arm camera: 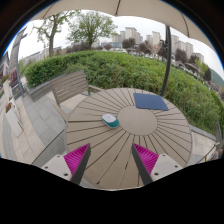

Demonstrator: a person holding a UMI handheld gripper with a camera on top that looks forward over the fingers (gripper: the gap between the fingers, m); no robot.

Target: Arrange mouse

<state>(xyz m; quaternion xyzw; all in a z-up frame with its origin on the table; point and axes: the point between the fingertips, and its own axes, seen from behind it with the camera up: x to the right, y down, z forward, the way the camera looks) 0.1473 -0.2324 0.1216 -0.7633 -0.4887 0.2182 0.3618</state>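
Observation:
A small white and teal mouse lies on the round wooden slatted table, left of the table's centre. A dark blue mouse mat lies flat at the table's far right part. My gripper is open and empty, with its pink pads spread wide above the table's near edge. The mouse is ahead of the fingers, some way beyond the tips, and the mat is farther off to the right.
A wooden bench stands beyond the table on the left, on a paved terrace. A parasol pole rises behind the table on the right. A green hedge and buildings lie beyond.

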